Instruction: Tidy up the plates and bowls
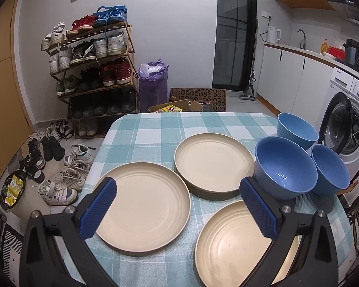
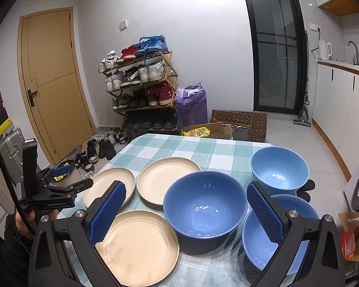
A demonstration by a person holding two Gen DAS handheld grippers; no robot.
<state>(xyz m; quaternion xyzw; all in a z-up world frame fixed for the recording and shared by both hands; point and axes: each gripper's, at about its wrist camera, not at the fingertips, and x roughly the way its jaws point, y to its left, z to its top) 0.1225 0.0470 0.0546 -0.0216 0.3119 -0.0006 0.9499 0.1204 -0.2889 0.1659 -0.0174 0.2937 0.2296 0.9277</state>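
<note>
Spread wide, both tools, pinching nothing. Left gripper (image 1: 178, 211) poised above the checked table (image 1: 155, 124), its blue pads over the left plate (image 1: 143, 215) and the near plate (image 1: 232, 246). A third plate (image 1: 213, 162) farther back, just beside the others. Right gripper (image 2: 186, 211) held over the middle bowl (image 2: 204, 205); a paler bowl (image 2: 278, 167) behind on the right, another bowl (image 2: 260, 244) nearest, under the right pad. All three bowls upright, clustered on the table's right side, plates on its left. Shoe rack (image 2: 143, 88) against the far wall.
</note>
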